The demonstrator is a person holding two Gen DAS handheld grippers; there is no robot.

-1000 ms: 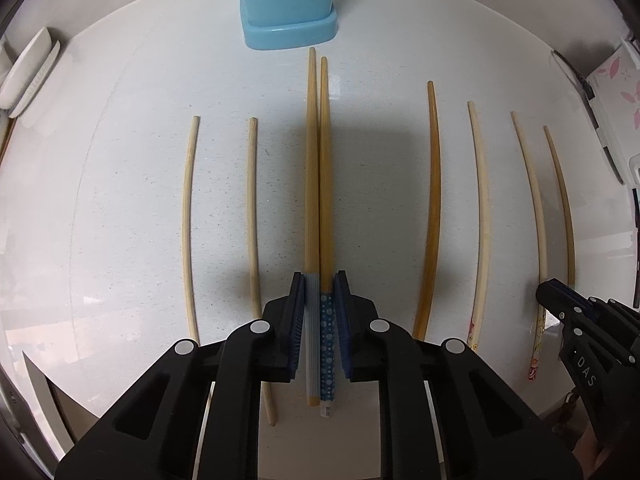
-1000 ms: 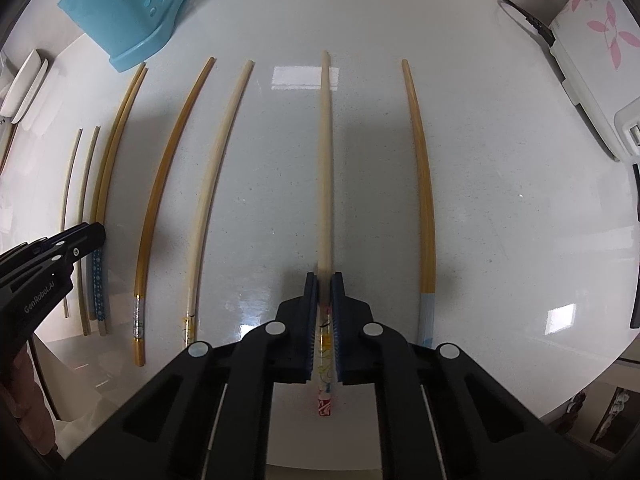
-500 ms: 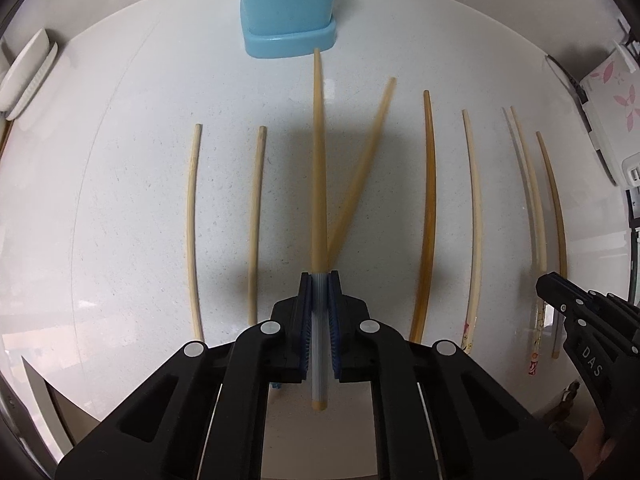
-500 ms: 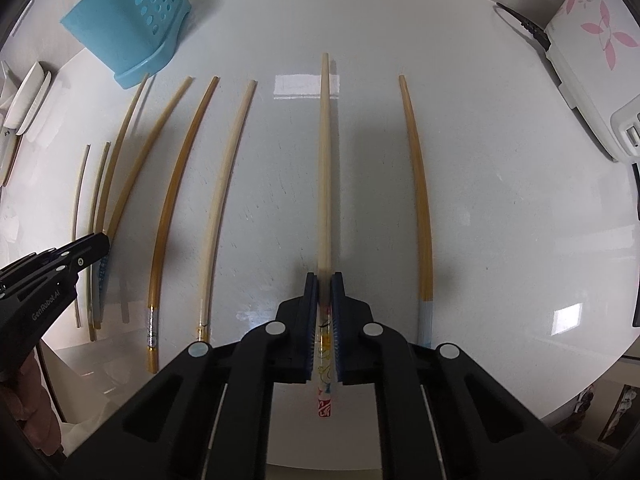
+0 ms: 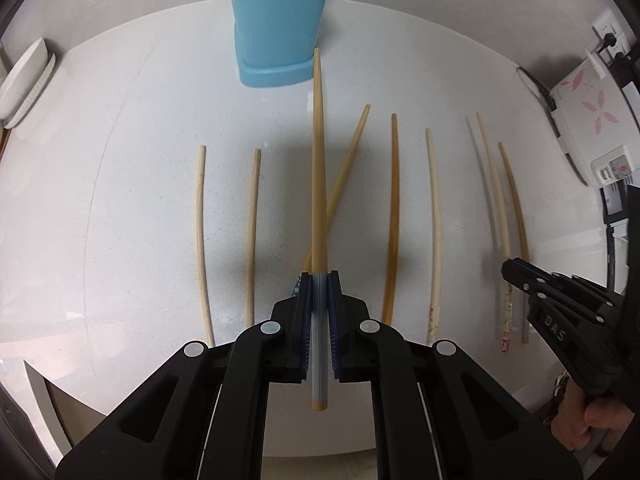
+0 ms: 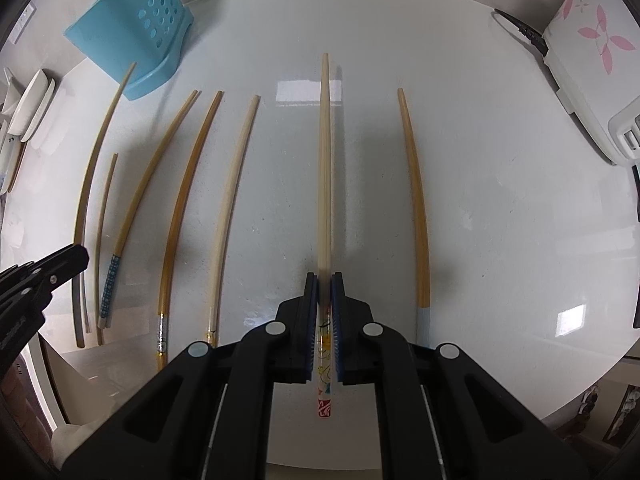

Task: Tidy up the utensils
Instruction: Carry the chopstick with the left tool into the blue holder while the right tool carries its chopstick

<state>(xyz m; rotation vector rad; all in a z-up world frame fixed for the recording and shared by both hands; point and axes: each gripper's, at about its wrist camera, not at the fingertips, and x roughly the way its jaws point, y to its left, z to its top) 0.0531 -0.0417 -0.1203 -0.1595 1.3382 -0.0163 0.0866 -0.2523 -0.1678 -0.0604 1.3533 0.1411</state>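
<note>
My left gripper (image 5: 319, 280) is shut on a tan chopstick with a grey end (image 5: 319, 168), held above the white table, its tip near the blue utensil holder (image 5: 276, 20). Its former neighbour, a chopstick with a blue dotted end (image 5: 346, 168), lies askew on the table beneath. My right gripper (image 6: 325, 280) is shut on a pale chopstick with a painted end (image 6: 325, 160), lifted off the table. The blue holder (image 6: 132, 28) shows far left in the right wrist view. Several more chopsticks lie in a row on the table.
A white appliance with pink flowers (image 6: 592, 40) and its black cord (image 6: 520, 28) sit at the right. White dishes (image 5: 24, 80) stand at the left edge. The table's front edge (image 6: 580, 400) is close below both grippers.
Both grippers have lifted their chopsticks off the table. The left one closed on one chopstick only; the blue-dotted one swung aside and stayed down. The holder looks nearer.
</note>
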